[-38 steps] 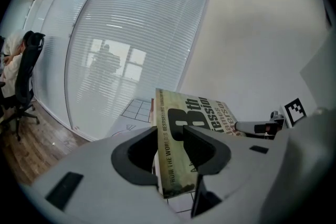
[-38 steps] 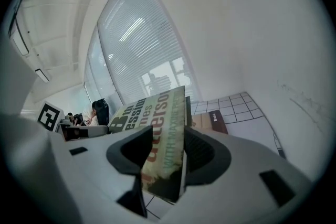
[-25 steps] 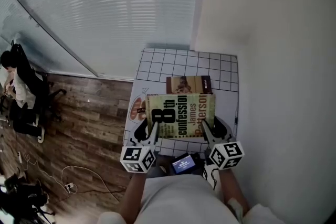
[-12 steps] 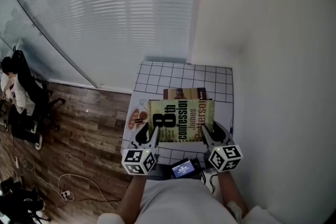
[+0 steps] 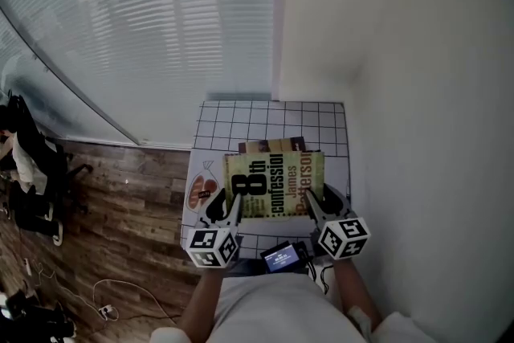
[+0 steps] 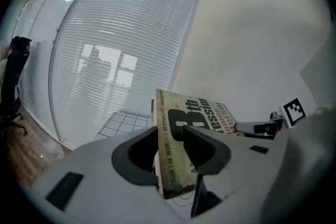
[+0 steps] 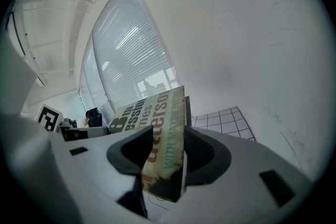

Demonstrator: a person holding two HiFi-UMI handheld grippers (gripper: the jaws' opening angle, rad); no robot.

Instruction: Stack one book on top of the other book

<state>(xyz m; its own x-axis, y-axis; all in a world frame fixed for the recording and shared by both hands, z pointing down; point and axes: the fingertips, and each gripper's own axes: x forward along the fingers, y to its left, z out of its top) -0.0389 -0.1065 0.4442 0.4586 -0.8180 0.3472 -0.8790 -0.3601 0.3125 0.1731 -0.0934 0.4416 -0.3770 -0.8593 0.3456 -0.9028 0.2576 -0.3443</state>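
A white wall [image 5: 401, 52] rises right of the right tool [image 5: 321, 202]. Window blinds [image 5: 161, 28] stand ahead of the left tool [image 5: 227, 206], wooden floor [image 5: 136, 205] at its left.

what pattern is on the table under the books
The table is white with a thin black grid, clearest in the head view.

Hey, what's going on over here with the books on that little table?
A person is holding a yellow-green paperback, 8th Confession, with two handheld tools. The left tool is clamped on its near left corner, and the right tool on its near right corner. The book is lifted above the gridded table, partly over a brown-covered book that lies flat there. It has not yet been set down on that book.
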